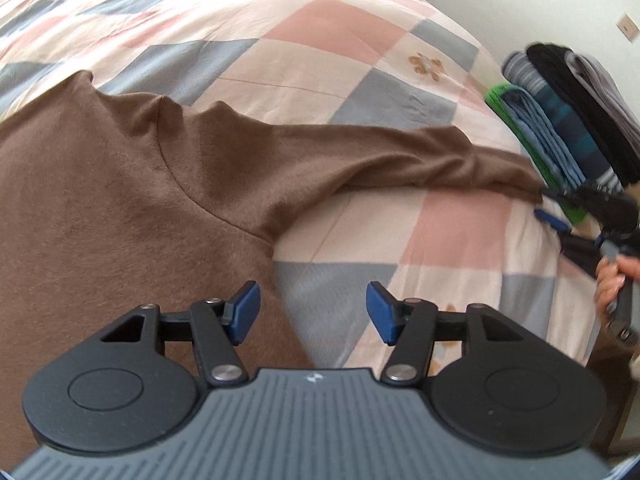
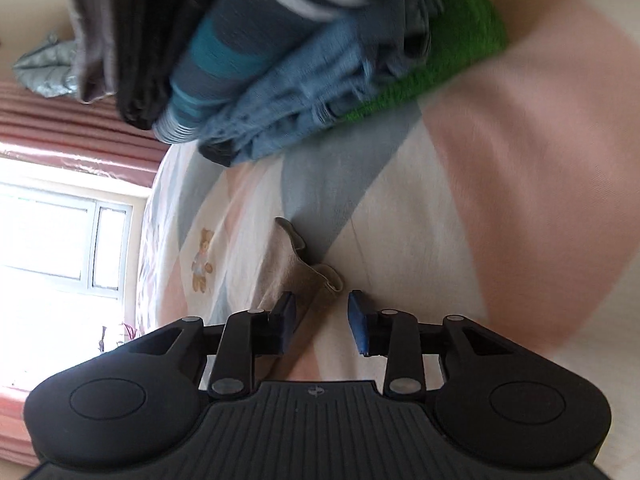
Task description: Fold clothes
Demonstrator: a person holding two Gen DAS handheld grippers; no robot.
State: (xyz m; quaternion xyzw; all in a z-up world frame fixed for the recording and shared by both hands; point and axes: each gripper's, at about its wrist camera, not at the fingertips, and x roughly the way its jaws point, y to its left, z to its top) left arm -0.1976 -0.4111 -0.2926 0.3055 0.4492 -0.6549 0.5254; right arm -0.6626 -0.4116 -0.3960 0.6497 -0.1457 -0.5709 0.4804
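The brown top (image 1: 120, 208) lies flat on the bed (image 1: 360, 32), its body at the left and one long sleeve (image 1: 400, 160) stretched out to the right, so the step in hand looks like the start of the fold: the sleeve has to come in over the body. The right gripper (image 2: 322, 312) is at the cuff (image 2: 320, 280) with its jaws apart and the cuff between the blue pads (image 2: 286, 320); they have not pinched it yet. I judge the next move is to close on the cuff and carry it across toward the body. The left gripper (image 1: 312, 312) hovers with jaws wide apart over the side edge of the top, holding nothing; it could press the cloth there. The fabric looks soft, matte and a little fuzzy, with gentle wrinkles along the sleeve. The bed cover is a smooth patchwork of pink, grey-blue and cream squares. Just beyond the cuff stands a pile (image 1: 568, 116) of folded clothes, green, blue, striped and black
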